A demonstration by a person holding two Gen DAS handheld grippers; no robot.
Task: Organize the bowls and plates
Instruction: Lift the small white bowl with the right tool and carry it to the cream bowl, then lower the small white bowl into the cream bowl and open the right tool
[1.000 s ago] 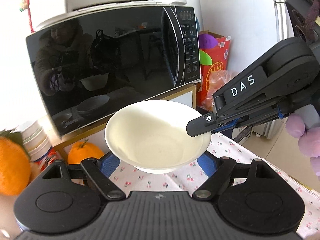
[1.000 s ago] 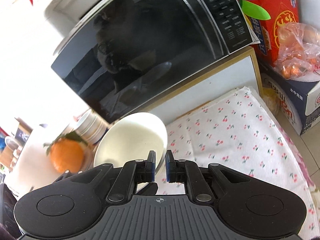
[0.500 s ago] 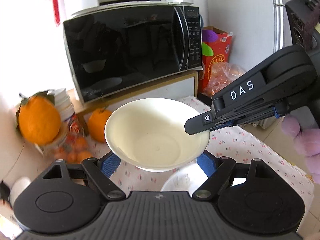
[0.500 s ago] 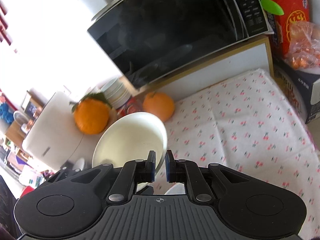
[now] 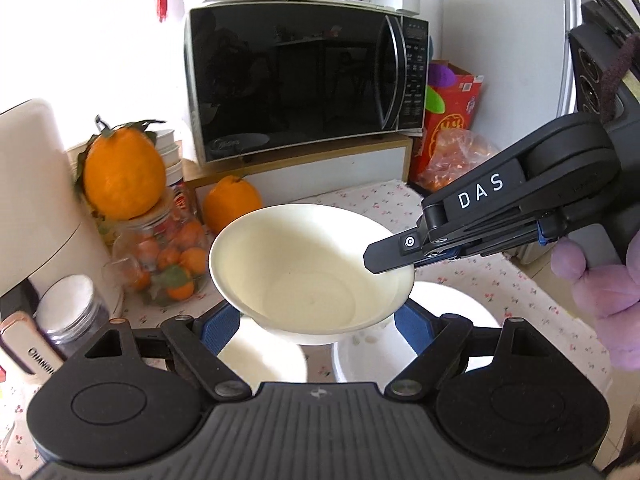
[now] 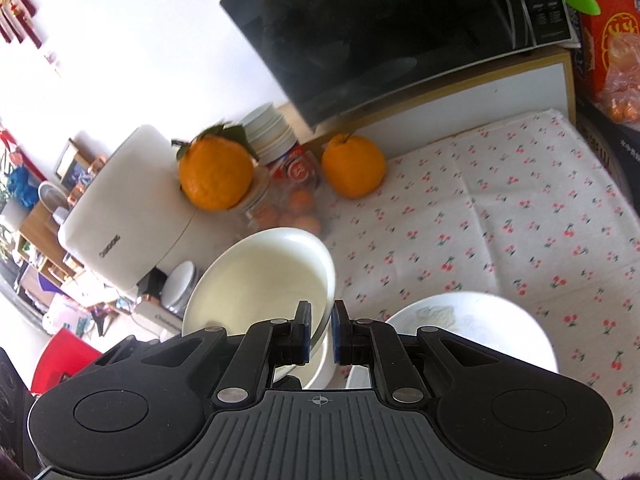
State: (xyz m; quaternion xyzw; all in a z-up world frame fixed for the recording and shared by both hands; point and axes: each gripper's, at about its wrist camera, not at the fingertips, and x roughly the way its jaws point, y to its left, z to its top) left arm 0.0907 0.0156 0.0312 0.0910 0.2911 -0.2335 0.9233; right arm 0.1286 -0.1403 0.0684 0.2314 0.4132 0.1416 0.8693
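Since the earlier frame, both of my grippers have carried the bowl away from the microwave; two white dishes have come into view beneath it.

Item: white bowl (image 5: 310, 270), empty, held in the air above the bench (image 6: 500, 208) with its cherry-print cloth.
Right gripper (image 6: 319, 334): closed on the bowl's rim, one pad inside, one outside.
Left gripper (image 5: 316, 330): jaws wide, blue pads either side of the bowl's base; I cannot tell whether they touch it.
Below: white plate (image 6: 472, 322) and a second white dish (image 5: 266, 360), side by side on the bench.
Far edge: microwave (image 5: 296, 80) on a stand, loose orange (image 5: 232, 208), jar of small oranges (image 5: 168, 256) with a large orange (image 5: 120, 172) on top.
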